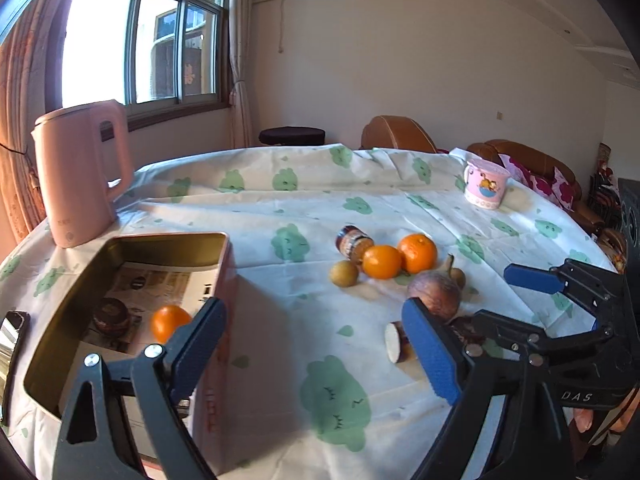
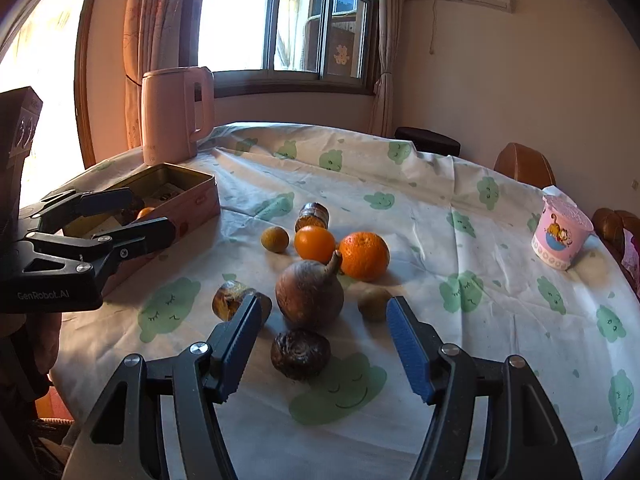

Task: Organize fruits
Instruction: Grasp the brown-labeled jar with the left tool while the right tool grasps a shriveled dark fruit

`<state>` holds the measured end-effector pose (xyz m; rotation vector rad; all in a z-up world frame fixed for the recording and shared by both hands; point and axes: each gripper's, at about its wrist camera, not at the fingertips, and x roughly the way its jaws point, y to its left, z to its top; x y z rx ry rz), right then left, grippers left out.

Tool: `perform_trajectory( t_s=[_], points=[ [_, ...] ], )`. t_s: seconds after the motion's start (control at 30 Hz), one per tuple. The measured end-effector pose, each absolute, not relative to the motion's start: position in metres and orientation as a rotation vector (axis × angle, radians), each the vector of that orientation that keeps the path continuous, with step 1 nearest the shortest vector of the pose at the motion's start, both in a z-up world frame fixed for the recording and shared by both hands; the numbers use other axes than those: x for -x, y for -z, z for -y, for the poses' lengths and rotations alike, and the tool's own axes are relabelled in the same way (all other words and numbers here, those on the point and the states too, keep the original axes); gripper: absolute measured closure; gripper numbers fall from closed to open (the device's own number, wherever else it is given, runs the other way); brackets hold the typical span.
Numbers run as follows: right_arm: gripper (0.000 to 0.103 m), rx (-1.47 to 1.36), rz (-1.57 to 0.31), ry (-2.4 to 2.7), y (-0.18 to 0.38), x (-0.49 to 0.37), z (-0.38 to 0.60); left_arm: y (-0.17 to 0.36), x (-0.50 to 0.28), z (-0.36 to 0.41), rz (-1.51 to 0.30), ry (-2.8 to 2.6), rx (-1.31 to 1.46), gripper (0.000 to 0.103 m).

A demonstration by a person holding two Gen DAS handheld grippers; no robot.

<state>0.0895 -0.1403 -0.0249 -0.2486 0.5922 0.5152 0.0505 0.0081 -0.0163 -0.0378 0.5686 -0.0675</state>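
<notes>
A pink tin box point(image 1: 224, 276) holds one orange point(image 1: 168, 322) and a dark round fruit point(image 1: 112, 316); the box also shows in the right wrist view point(image 2: 192, 204). Two oranges point(image 2: 315, 243) point(image 2: 365, 256), a small yellow-brown fruit point(image 2: 275, 239), a large brown pear-shaped fruit point(image 2: 310, 294), a dark wrinkled fruit point(image 2: 300, 354) and a cut piece point(image 2: 230, 300) lie on the table. My left gripper point(image 1: 316, 352) is open and empty beside the box's near corner. My right gripper point(image 2: 324, 348) is open and empty, its fingers either side of the dark wrinkled fruit.
A pink kettle point(image 1: 80, 172) stands behind the box. A small jar point(image 1: 354, 242) lies on its side by the oranges. A pink cartoon cup point(image 2: 560, 236) stands at the far right. A patterned tablecloth point(image 2: 460, 340) covers the round table. Chairs stand beyond it.
</notes>
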Motion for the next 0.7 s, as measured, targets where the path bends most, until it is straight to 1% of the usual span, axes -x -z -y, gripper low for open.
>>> perform_trajectory(
  t_s=[0.13, 0.3, 0.37, 0.5, 0.67, 0.7],
  points=[
    [0.037, 0.235, -0.634, -0.533, 0.034, -0.093, 0.146, 0.023, -0.057, 0.012, -0.608, 0.111, 0.021, 0.013],
    [0.037, 0.215, -0.678, -0.593, 0.044, -0.096, 0.144, 0.029, -0.062, 0.014, -0.639, 0.102, 0.022, 0.014],
    [0.043, 0.229, -0.698, -0.594, 0.049, -0.099, 0.140, 0.031, -0.062, 0.015, -0.647, 0.112, 0.019, 0.014],
    [0.064, 0.233, -0.757, -0.612, 0.057, -0.108, 0.136, 0.032, -0.064, 0.021, -0.658, 0.140, 0.010, 0.017],
    [0.064, 0.225, -0.693, -0.574, 0.051, -0.096, 0.144, 0.033, -0.065, 0.025, -0.665, 0.153, 0.008, 0.017],
    [0.064, 0.227, -0.678, -0.553, 0.050, -0.095, 0.146, 0.034, -0.066, 0.026, -0.674, 0.157, 0.003, 0.019]
  ],
)
